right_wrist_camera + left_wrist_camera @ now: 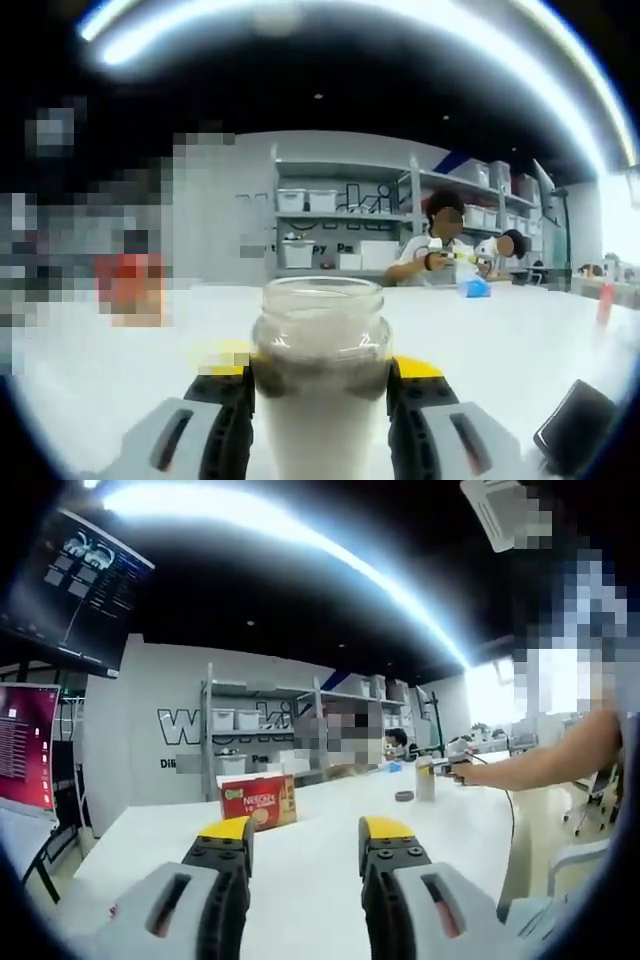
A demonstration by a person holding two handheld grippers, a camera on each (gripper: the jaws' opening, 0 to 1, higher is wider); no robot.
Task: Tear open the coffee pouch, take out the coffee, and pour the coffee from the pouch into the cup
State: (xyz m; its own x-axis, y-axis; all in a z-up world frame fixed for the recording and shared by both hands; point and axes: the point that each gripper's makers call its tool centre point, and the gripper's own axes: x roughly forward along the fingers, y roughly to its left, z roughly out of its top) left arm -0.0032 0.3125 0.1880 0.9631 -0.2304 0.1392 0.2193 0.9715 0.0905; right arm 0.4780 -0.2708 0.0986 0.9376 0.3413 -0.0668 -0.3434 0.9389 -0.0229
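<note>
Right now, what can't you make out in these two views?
- Jar contents: right gripper view, the frosted glass blurs them.
- Jar base: cut off by the bottom edge, between the right gripper jaws.
- Red box print: left gripper view, too small beyond the brand name.
- Small dark item on the table: too small to identify.
- Left gripper: open, holding nothing.

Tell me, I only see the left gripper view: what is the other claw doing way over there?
Observer: The right claw is closed around a glass jar, one jaw on each side.
Operator: Does it have a lid?
Observer: No lid, the jar's mouth is open.
Operator: Anything else close by?
Observer: A dark object lies on the white table, at the lower right of the right gripper view.
</note>
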